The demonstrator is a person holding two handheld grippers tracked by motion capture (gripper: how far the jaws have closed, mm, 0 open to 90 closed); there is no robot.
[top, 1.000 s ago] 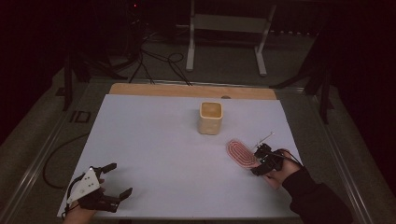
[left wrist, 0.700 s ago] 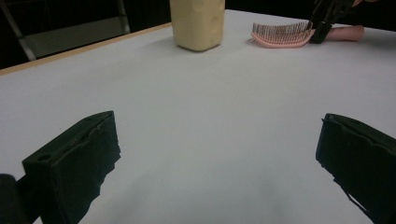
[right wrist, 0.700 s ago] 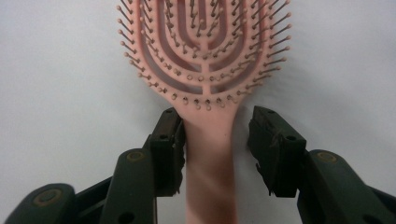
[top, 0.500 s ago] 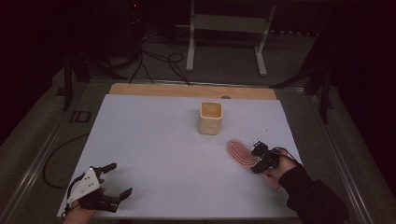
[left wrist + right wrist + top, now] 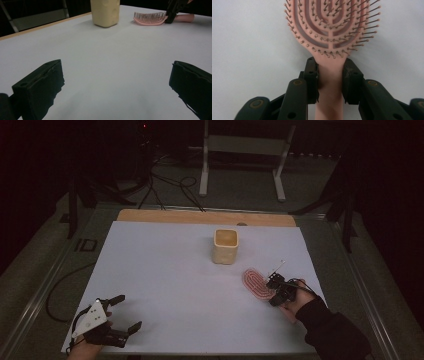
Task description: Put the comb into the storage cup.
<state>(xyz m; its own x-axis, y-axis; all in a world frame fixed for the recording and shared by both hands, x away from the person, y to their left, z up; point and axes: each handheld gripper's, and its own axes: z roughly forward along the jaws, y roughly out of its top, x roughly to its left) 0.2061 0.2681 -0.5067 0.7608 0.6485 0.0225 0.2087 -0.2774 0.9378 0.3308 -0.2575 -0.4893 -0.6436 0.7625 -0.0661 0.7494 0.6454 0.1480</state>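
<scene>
The pink oval plastic hairbrush lies bristles-up on the white table sheet, toward the right side and somewhat near, its head pointing far-left and its handle running back toward the near right. The right gripper sits over that handle. In the right gripper view its two black jaws stand on either side of the narrow neck of the hairbrush, pads pressed against it just below the bristled head, so the brush is grasped. The jaws have just been closing, with the handle between them.

The cream, squarish ceramic cup stands upright, far of the brush and a little left, apart from it with bare sheet between. The right edge of the sheet runs close behind the right hand, so room on that side is tight. To the left, the wide middle of the sheet lies bare all the way to the left gripper. A strip of bare wooden board shows along the far edge.

The left gripper rests at the near left corner of the sheet, close to the near edge. Its jaws are spread wide and released, with nothing between them but white sheet; in the left gripper view the cup and the brush show far off.

Compared with a second ago, the right gripper has settled lower onto the brush handle with its jaws drawn in; brush, cup and left gripper lie where they were.
</scene>
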